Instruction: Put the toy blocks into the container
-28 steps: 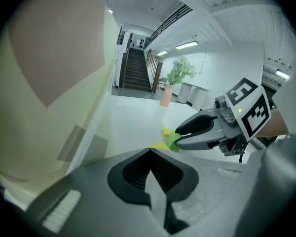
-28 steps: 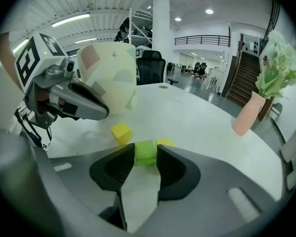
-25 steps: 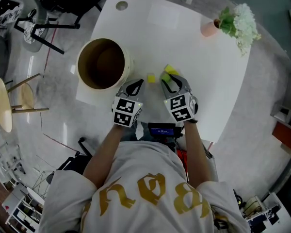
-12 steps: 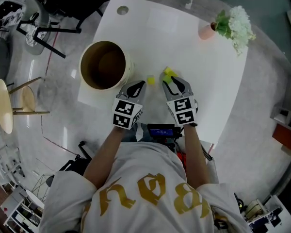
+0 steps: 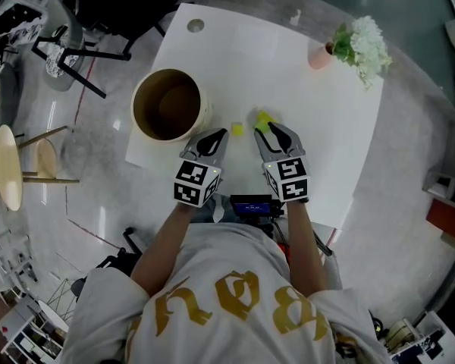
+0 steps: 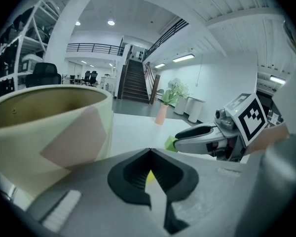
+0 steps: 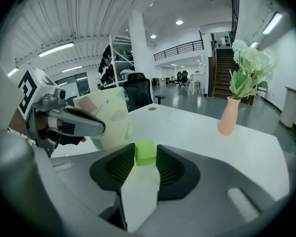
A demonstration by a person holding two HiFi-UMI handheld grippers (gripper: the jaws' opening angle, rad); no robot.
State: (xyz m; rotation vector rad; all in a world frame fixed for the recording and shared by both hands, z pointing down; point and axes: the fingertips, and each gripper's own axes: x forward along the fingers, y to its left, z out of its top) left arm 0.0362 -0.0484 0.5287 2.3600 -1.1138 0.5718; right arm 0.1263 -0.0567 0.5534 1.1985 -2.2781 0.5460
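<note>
A white table (image 5: 318, 127) is seen from above, with a person's two arms reaching over its near edge. A small green block (image 7: 145, 153) is clamped between the jaws of the right gripper (image 5: 271, 133), which stand partly apart and press on its two sides. The block looks cube-like, so no long axis can be made out; one flat face is turned up and another faces back along the jaws. The left gripper (image 5: 214, 139) is closed, its jaw tips meeting with nothing held. A yellow block (image 5: 236, 130) is seen on the table between the two grippers, and a second yellow block (image 5: 264, 117) just ahead of the right one. The round container (image 5: 204, 111) stands upright, mouth up, left of the left gripper. A vase of flowers (image 5: 322, 54) is placed near the far edge.
</note>
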